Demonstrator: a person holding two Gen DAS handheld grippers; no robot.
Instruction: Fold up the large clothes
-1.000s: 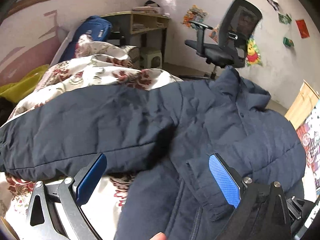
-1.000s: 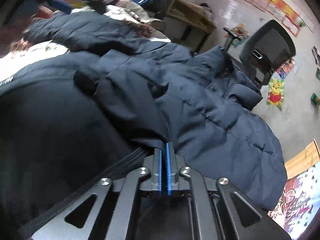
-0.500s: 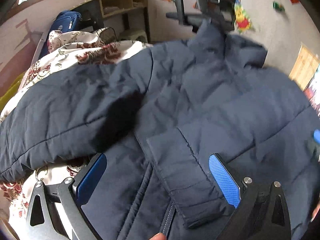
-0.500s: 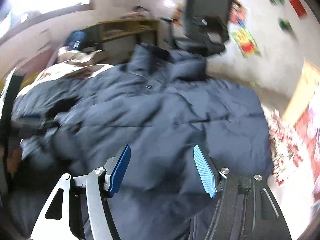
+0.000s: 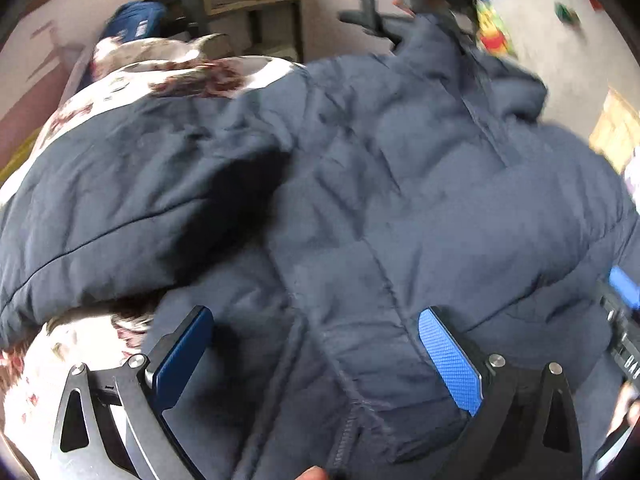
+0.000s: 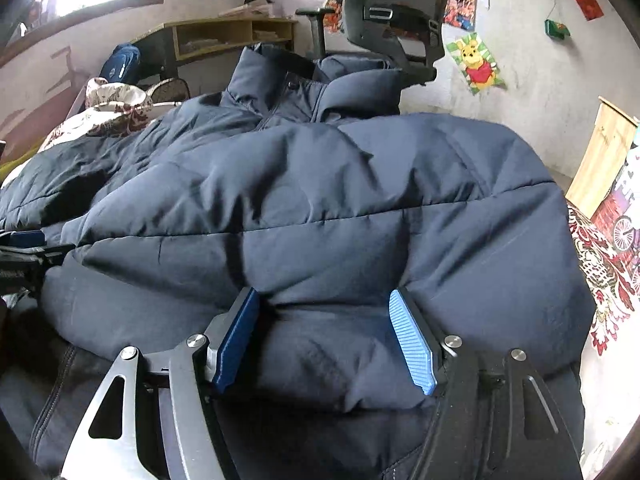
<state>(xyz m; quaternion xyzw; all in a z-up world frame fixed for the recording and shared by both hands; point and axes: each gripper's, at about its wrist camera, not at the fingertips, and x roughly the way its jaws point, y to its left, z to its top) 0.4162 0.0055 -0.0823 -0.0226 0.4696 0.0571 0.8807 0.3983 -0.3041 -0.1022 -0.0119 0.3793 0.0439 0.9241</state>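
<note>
A large navy padded jacket point(image 5: 400, 208) lies spread on a floral-covered bed, collar toward the far end; it also fills the right wrist view point(image 6: 320, 208). My left gripper point(image 5: 316, 356) is open, its blue pads low over the jacket's front zipper edge. My right gripper point(image 6: 324, 336) is open, its pads straddling a puffed fold of the right side, holding nothing. The right gripper shows at the right edge of the left wrist view point(image 5: 620, 312). The left gripper shows at the left edge of the right wrist view point(image 6: 24, 248).
A floral bedcover point(image 5: 80, 344) shows at the left under the jacket and at the right point(image 6: 600, 248). A black office chair point(image 6: 396, 12) and a wooden desk point(image 6: 228, 36) stand beyond the bed. A blue bag point(image 6: 120, 64) is at the bed's far left.
My right gripper opened and let go of the jacket, whose right side now lies folded over the front. My left gripper moved forward and right over the jacket, staying open.
</note>
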